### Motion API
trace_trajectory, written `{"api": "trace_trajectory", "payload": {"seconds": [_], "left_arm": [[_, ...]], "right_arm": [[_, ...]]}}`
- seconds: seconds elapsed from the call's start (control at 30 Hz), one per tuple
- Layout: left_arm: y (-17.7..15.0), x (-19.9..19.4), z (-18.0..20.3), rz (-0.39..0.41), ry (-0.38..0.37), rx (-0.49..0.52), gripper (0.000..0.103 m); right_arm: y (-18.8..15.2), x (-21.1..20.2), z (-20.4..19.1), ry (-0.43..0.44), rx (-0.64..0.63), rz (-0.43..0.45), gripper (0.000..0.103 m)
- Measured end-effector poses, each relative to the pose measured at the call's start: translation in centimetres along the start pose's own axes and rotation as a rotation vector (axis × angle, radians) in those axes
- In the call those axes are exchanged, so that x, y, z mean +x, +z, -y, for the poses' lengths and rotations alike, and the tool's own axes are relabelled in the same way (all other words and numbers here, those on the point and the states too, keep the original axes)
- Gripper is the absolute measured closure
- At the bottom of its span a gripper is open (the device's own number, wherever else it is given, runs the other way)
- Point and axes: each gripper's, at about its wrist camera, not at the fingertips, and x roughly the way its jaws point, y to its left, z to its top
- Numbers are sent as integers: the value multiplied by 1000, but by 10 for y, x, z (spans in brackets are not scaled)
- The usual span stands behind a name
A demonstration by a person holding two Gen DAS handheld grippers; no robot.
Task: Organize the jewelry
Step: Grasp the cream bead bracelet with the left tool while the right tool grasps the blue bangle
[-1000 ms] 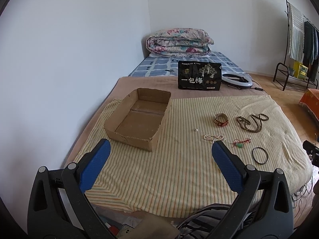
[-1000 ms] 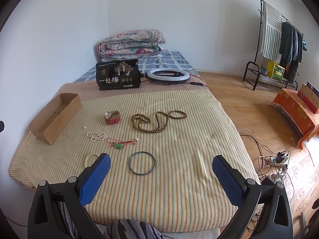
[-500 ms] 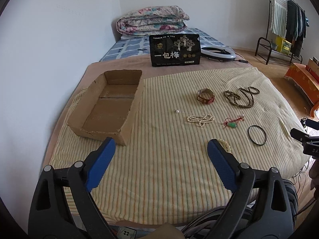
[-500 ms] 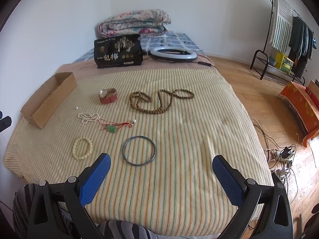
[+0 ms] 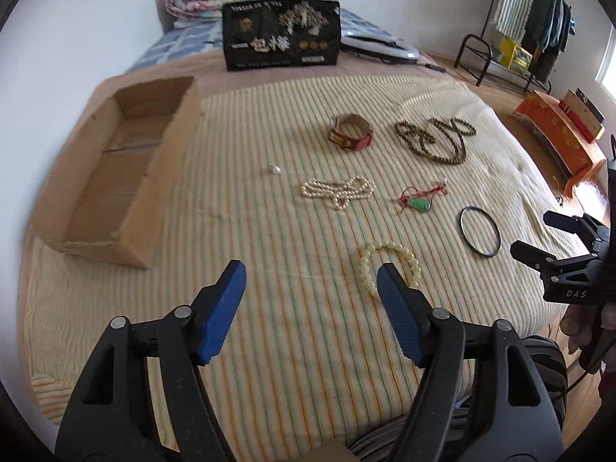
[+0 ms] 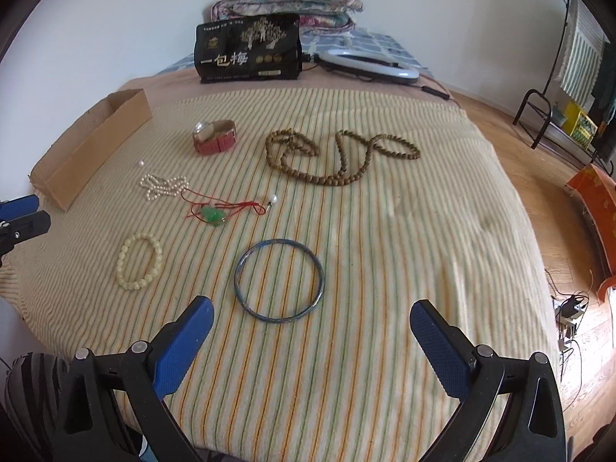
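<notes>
Jewelry lies on a striped cloth. A cream bead bracelet (image 5: 389, 267) (image 6: 139, 256) lies just ahead of my open, empty left gripper (image 5: 312, 279). A dark blue bangle (image 6: 279, 280) (image 5: 480, 236) lies just ahead of my open, empty right gripper (image 6: 312, 317). Farther off lie a pearl strand (image 5: 338, 190) (image 6: 163, 186), a green pendant on red cord (image 5: 420, 203) (image 6: 213, 213), a red-strap watch (image 5: 350, 136) (image 6: 214, 136), a brown bead necklace (image 5: 435, 139) (image 6: 338, 154) and a loose pearl (image 5: 275, 169). An empty cardboard box (image 5: 111, 169) (image 6: 90, 146) stands at the left.
A black printed bag (image 5: 281, 38) (image 6: 248, 48) stands at the cloth's far edge, with a ring light (image 6: 369, 63) and folded quilts (image 6: 292, 0) behind it. A clothes rack (image 5: 531, 30) and wooden floor lie to the right. A wall runs along the left.
Both grippers have moved forward and lower toward the cloth. The left jaws have narrowed somewhat. The jewelry has not moved.
</notes>
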Motion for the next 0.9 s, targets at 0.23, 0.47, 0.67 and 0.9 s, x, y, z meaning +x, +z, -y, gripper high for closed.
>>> {"api": "trace_trajectory", "payload": {"seconds": [0.23, 0.47, 0.67, 0.9], "left_arm": [[3, 44, 19, -97, -44, 74, 48], [-1, 70, 25, -145, -53, 95, 61], [-1, 77, 29, -148, -69, 113, 68], [0, 84, 33, -140, -67, 127, 78]], "right_arm": [[-1, 25, 0, 19, -12, -39, 0], [2, 40, 0, 39, -18, -57, 2], [4, 51, -1, 42, -25, -67, 4], [5, 63, -16, 27, -89, -79, 4]]}}
